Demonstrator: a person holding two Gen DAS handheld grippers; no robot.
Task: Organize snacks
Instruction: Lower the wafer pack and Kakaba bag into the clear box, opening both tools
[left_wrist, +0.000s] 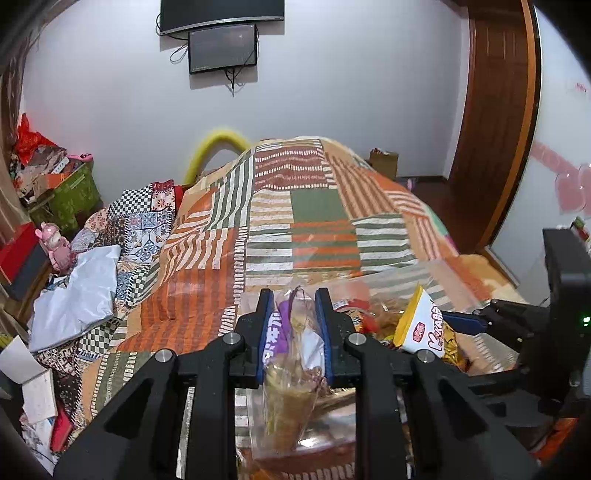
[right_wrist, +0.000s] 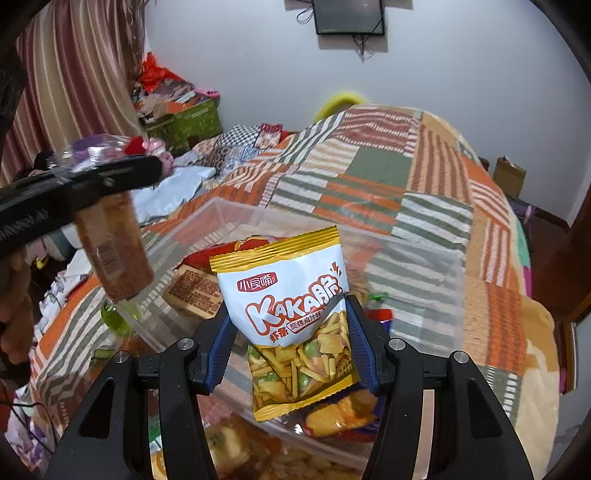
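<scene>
Over the clear bin on the bed, my right gripper clamps the Kaka chips bag; my left gripper pinches a clear-wrapped snack. Mid-sorting, I judge; next, lower each into the bin.

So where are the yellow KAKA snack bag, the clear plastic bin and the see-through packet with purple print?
KAKA snack bag (right_wrist: 284, 295), right wrist view, on its white front panel.
Clear plastic bin (right_wrist: 417, 280), right wrist view, on its far wall.
See-through packet (left_wrist: 291, 339), left wrist view, on its middle between the fingers.
</scene>
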